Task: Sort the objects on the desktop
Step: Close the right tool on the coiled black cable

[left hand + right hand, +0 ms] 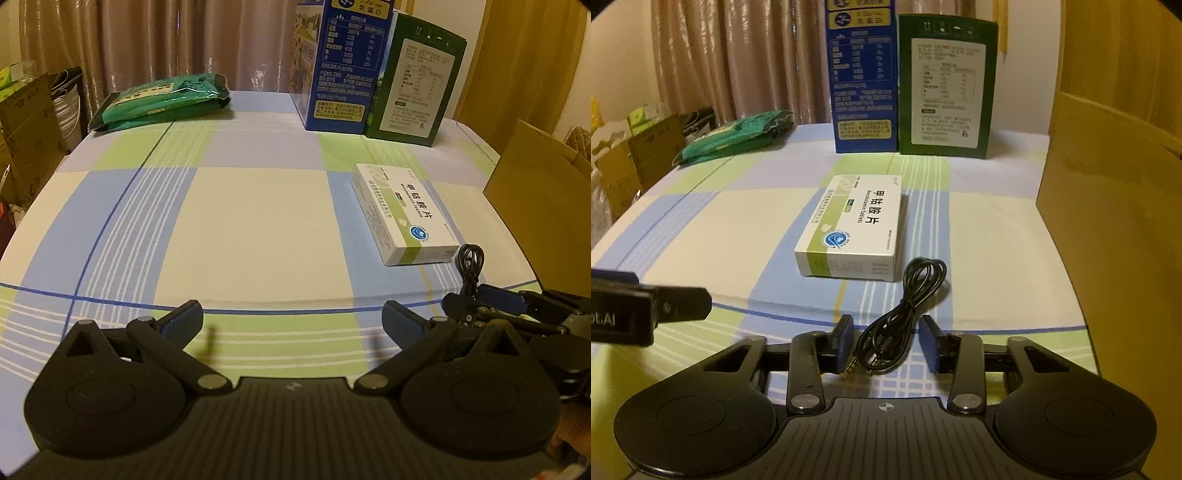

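Observation:
A coiled black audio cable [905,291] lies on the checked tablecloth [738,229], close to the table's near edge. Its near loop and plugs sit between the fingers of my right gripper [888,343], whose blue pads stand just off the cable on either side, so it is open. A white and green medicine box [857,229] lies flat just beyond the cable. In the left wrist view my left gripper [291,314] is wide open over bare cloth with nothing between its fingers. The medicine box [402,214] and cable [471,262] are to its right.
A blue carton [862,81] and a dark green carton [945,88] stand upright at the back. A green foil pack [162,99] lies at the back left. An open cardboard box [1108,221] stands along the right side. Cardboard boxes [26,129] sit beyond the left edge.

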